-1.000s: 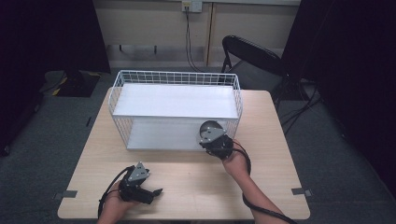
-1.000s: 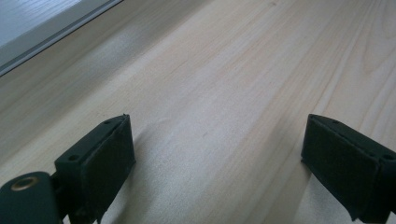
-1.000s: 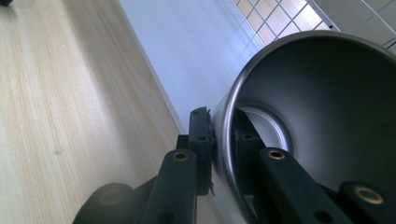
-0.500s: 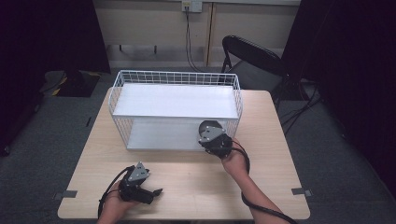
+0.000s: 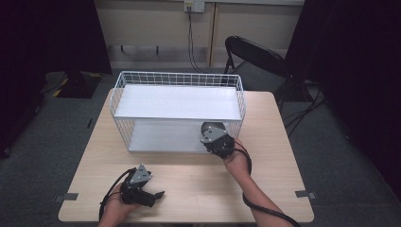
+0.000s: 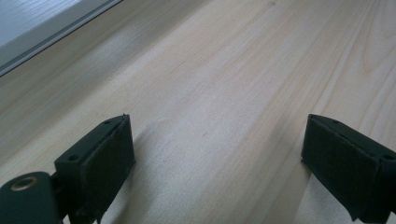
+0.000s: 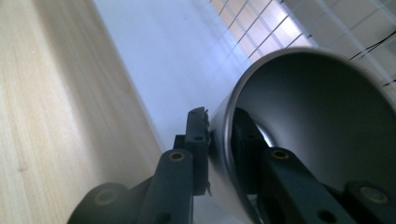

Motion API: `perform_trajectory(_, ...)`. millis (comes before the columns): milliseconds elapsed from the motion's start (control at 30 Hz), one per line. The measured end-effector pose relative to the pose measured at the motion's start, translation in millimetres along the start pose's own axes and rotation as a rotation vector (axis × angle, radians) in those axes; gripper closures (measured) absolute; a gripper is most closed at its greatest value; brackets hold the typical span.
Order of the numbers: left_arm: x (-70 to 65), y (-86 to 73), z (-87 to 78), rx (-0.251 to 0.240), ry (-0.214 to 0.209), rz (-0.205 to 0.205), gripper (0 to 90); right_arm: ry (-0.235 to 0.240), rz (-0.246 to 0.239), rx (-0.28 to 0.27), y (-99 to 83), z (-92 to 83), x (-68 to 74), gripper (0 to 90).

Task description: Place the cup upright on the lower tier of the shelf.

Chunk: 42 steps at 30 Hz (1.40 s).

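Right gripper view has the right gripper (image 7: pixel 219 154) pinching a metal bowl's (image 7: pixel 322 116) rim at the wire basket's (image 5: pixel 177 101) lower shelf; release remains; left gripper (image 6: pixel 219 158) gapes empty.

Wire basket (image 5: pixel 177 101) being borne at counter (image 5: pixel 283 142) rear; metal bowl (image 5: pixel 213 128) being held inside basket's lower level, right end; chair (image 5: pixel 255 59) standing behind counter.

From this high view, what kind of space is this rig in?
Probably a lab or recording room rather than a home: black curtains flank a bare wooden table, with grey carpet, a folding chair and a wall outlet with cables behind it.
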<state>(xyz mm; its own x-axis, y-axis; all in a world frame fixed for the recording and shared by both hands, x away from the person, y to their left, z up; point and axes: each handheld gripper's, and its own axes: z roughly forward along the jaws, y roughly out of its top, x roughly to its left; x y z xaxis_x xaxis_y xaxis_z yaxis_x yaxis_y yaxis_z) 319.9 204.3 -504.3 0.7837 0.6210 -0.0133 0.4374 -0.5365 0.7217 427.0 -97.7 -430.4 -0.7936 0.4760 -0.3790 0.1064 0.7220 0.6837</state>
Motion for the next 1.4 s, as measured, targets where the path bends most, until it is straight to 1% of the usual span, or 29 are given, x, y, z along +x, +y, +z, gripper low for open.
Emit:
perform_trajectory(33, 0.0, 0.0, 0.0, 0.0, 0.0, 0.0, 8.8, -0.005, 0.001, -0.007, 0.3, -0.9, -0.7, 75.9)
perform_trajectory(67, 0.0, 0.0, 0.0, 0.0, 0.0, 0.0, 8.8, -0.021, 0.005, -0.012, 1.3, -2.4, -1.1, 72.4)
perform_trajectory(100, 0.0, 0.0, 0.0, 0.0, 0.0, 0.0, 8.8, -0.021, 0.005, -0.012, 1.3, -2.4, -1.1, 72.4)
perform_trajectory(133, 0.0, 0.0, 0.0, 0.0, 0.0, 0.0, 8.8, -0.039, 0.017, -0.023, 3.5, -4.0, -2.2, 65.9)
perform_trajectory(167, 0.0, 0.0, 0.0, 0.0, 0.0, 0.0, 8.8, -0.039, 0.017, -0.023, 3.5, -4.0, -2.2, 65.9)
perform_trajectory(200, -0.1, 0.0, 0.0, 0.0, -0.001, 0.0, 8.8, -0.05, 0.02, -0.036, 5.4, -5.0, -3.0, 60.8)
perform_trajectory(233, -0.1, 0.0, 0.0, 0.0, -0.001, 0.0, 8.8, -0.05, 0.02, -0.036, 5.4, -5.0, -3.0, 60.8)
perform_trajectory(267, -0.4, -0.2, 0.1, -0.001, -0.003, -0.004, 8.8, -0.057, 0.025, -0.04, 7.9, -5.9, -3.9, 56.7)
perform_trajectory(300, -0.4, -0.2, 0.1, -0.001, -0.003, -0.003, 8.8, -0.057, 0.025, -0.04, 7.9, -5.9, -3.9, 56.7)
perform_trajectory(333, -0.3, -0.1, 0.1, 0.0, -0.003, -0.003, 8.8, -0.056, 0.025, -0.048, 9.4, -6.7, -3.9, 53.1)
perform_trajectory(400, -0.3, -0.2, 0.1, 0.0, -0.003, -0.003, 8.8, -0.058, 0.025, -0.053, 9.6, -7.2, -3.8, 52.0)
perform_trajectory(533, -0.4, -0.2, 0.1, -0.001, -0.003, -0.003, 8.8, -0.039, 0.052, -0.06, 8.5, -10.5, -3.9, 47.0)
perform_trajectory(633, -0.4, -0.1, 0.0, -0.001, -0.003, -0.003, 8.8, -0.039, 0.056, -0.065, 7.6, -12.5, -4.2, 45.5)
perform_trajectory(667, -0.4, -0.2, 0.1, -0.001, -0.003, -0.003, 8.8, -0.032, 0.072, -0.069, 7.2, -15.1, -4.3, 43.6)
perform_trajectory(833, -0.4, -0.2, 0.1, -0.001, -0.003, -0.003, 8.8, -0.02, 0.082, -0.077, 7.8, -20.3, -3.8, 41.0)
perform_trajectory(867, -0.4, -0.2, 0.1, -0.001, -0.003, -0.003, 8.8, -0.014, 0.089, -0.086, 8.3, -22.9, -3.2, 39.1)
perform_trajectory(1000, -0.2, -0.1, 0.0, -0.001, -0.002, -0.001, 8.8, 0.005, 0.115, -0.092, 9.4, -26.3, -2.4, 31.1)
perform_trajectory(1033, -0.2, -0.1, 0.0, -0.001, -0.002, -0.001, 8.8, 0.005, 0.115, -0.092, 9.4, -26.3, -2.4, 31.1)
perform_trajectory(1100, -0.3, -0.2, 0.1, -0.001, -0.003, -0.003, 8.8, 0.028, 0.122, -0.102, 10.2, -28.5, -0.5, 27.4)
perform_trajectory(1133, -0.3, -0.1, 0.1, 0.0, -0.003, -0.003, 8.7, 0.046, 0.135, -0.106, 10.7, -30.0, 1.1, 23.9)
perform_trajectory(1167, -0.3, -0.1, 0.1, 0.0, -0.003, -0.003, 8.7, 0.046, 0.135, -0.106, 10.7, -30.0, 1.1, 23.9)
perform_trajectory(1233, -0.4, -0.1, 0.1, -0.001, -0.003, -0.003, 8.8, 0.069, 0.151, -0.117, 11.2, -31.8, 2.6, 22.1)
perform_trajectory(1267, -0.4, -0.2, 0.1, 0.0, -0.003, -0.003, 8.7, 0.092, 0.165, -0.133, 11.9, -34.0, 4.1, 19.4)
perform_trajectory(1333, -0.4, -0.2, 0.1, -0.001, -0.003, -0.003, 8.7, 0.097, 0.17, -0.141, 12.3, -35.2, 5.0, 18.3)
perform_trajectory(1367, -0.4, -0.1, 0.1, -0.001, -0.003, -0.003, 8.8, 0.108, 0.179, -0.151, 12.5, -36.5, 5.9, 18.3)
perform_trajectory(1400, -0.4, -0.2, 0.1, -0.001, -0.003, -0.003, 8.7, 0.124, 0.182, -0.152, 13.0, -37.6, 7.9, 15.5)
